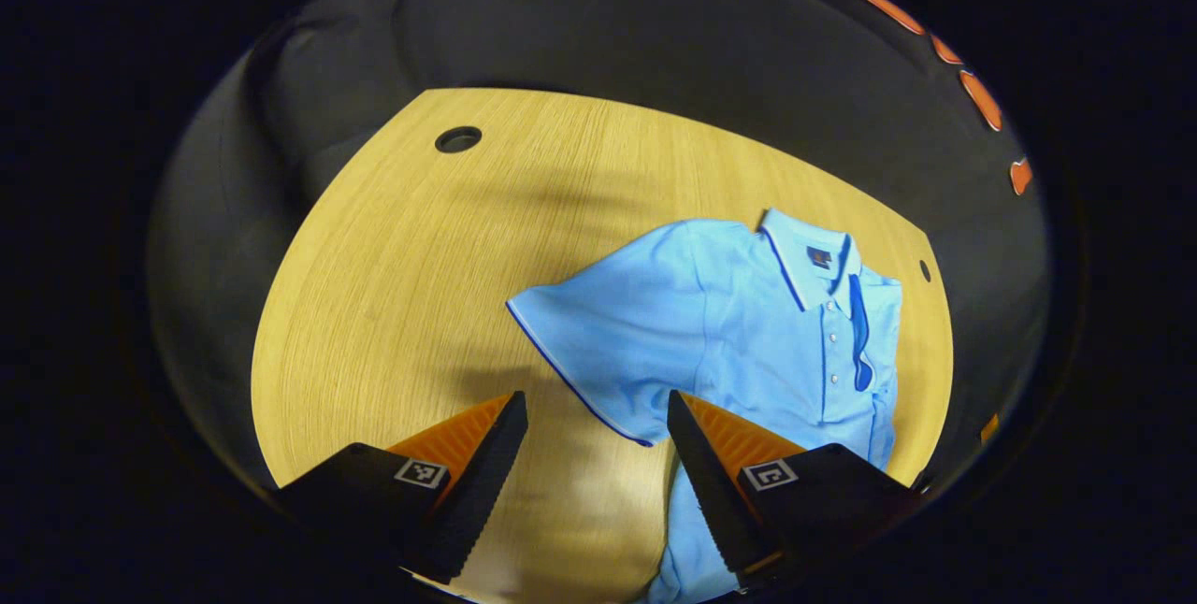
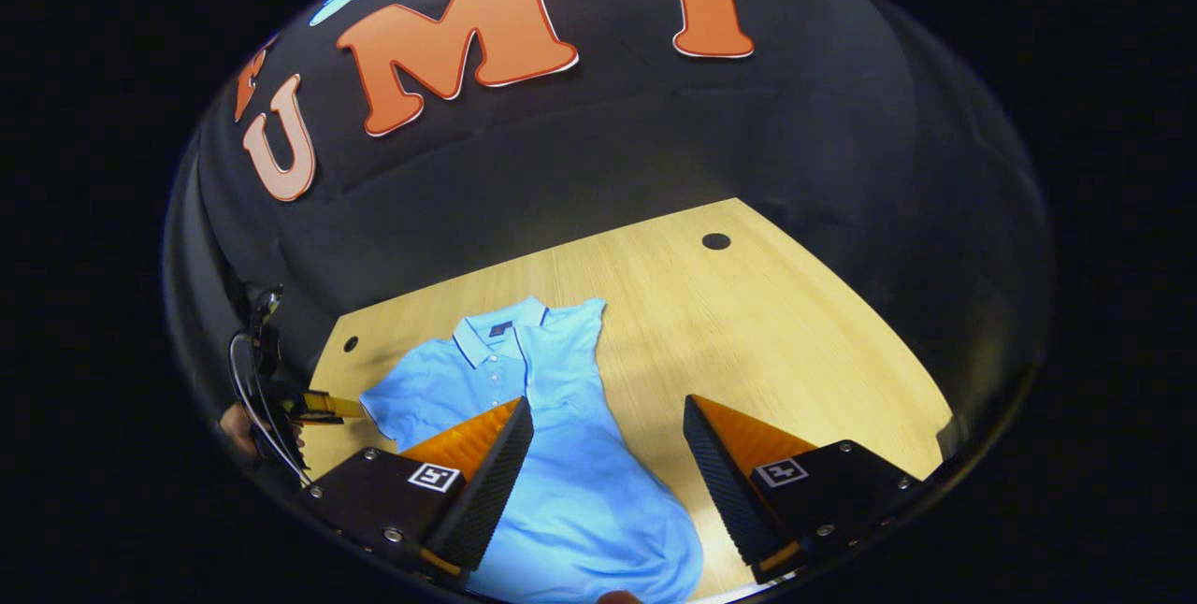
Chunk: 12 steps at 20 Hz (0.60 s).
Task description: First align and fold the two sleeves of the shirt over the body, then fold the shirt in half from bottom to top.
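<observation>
The light blue polo shirt (image 1: 739, 333) lay face up on the wooden table (image 1: 393, 286), its collar toward the booth's back wall and its buttoned placket edged in darker blue. In the left gripper view, one short sleeve (image 1: 598, 342) spread flat and open to the side, trimmed with a thin dark line along its cuff. In the right gripper view the shirt (image 2: 552, 454) looked narrower on its other side, that edge running straight from the shoulder down to the hem (whether the sleeve there was folded under or over could not be told), and the hem reached close to the near table edge.

The left gripper (image 1: 597, 417) hovered above the table with its fingers wide apart, gripping nothing, the spread sleeve's cuff lying between the fingertips in that view. The right gripper (image 2: 608, 417) likewise had its fingers wide apart and empty, poised above the shirt's lower body and the bare table (image 2: 795, 342) beside it. In the right gripper view the left gripper (image 2: 313, 406) appeared farther off beside the spread sleeve, with a hand (image 2: 238, 426) behind it. Round holes (image 1: 458, 138) pierced the tabletop near its far corners.
</observation>
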{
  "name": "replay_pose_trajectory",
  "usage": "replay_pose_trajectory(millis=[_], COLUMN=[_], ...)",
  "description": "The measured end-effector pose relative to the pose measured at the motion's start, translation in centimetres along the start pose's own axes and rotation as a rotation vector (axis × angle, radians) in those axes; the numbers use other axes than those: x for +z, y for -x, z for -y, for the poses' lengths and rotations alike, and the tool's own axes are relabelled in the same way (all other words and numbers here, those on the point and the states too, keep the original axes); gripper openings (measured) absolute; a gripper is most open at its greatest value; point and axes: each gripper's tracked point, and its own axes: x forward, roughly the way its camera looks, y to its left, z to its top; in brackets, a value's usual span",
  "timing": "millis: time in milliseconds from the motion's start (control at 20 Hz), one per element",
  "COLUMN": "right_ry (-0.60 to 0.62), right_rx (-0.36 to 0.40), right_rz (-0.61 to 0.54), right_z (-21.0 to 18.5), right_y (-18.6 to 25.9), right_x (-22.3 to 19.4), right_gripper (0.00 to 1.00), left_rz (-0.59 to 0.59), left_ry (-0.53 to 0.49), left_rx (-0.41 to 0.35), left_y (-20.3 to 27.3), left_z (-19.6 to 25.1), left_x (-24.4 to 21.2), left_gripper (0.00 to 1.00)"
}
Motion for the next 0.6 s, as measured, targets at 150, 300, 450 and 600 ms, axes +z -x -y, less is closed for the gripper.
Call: replay_pose_trajectory(millis=[150,300,450,600], right_ry=[0.017,0.031,0.022,0.001], right_rx=[0.007,-0.021,-0.04,-0.056], right_rz=[-0.023,-0.02,-0.014,-0.008], right_z=[1.1,2.6,3.4,4.2], right_y=[1.5,2.7,3.7,4.6], right_x=[-1.7,-2.6,-3.0,-3.3], right_gripper=[0.99,0.99,0.99,0.99], left_rz=[-0.066,-0.093,-0.114,-0.147], left_ry=[0.044,0.034,0.014,0.019], left_rx=[0.051,0.095,0.126,0.149], left_y=[-2.0,-3.3,-4.0,-4.5], left_z=[-0.4,-0.5,-0.5,-0.3], left_x=[-0.4,-0.2,0.0,-0.5], left_gripper=[0.98,0.98,0.98,0.95])
